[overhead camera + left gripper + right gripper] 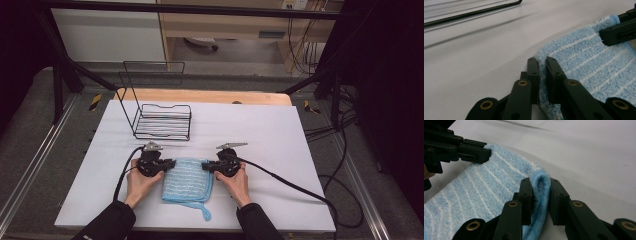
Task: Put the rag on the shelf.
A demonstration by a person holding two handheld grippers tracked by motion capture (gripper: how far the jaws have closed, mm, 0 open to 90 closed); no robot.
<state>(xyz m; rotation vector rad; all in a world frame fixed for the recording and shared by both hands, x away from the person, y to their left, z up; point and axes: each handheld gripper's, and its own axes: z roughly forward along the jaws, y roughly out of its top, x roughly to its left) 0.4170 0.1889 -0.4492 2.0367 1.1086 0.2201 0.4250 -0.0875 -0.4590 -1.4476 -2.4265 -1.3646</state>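
Grippers, left and right, each pinch a microfibre cloth corner (far ones); uneven lifting could slip the left's thinner bite.

Cloths: one, a blue cloth with pale stripes, a small loop at its near corner
Wire racks: one black wire rack on the table; a tall wire frame rises at its back, perhaps part of the same rack, hard to tell from the high view
Grippers: two, the left gripper and the right gripper
Hands: two, a left hand and a right hand
Dark sleeves: two
Tables: one white table
Gripper cables: two, one from each gripper
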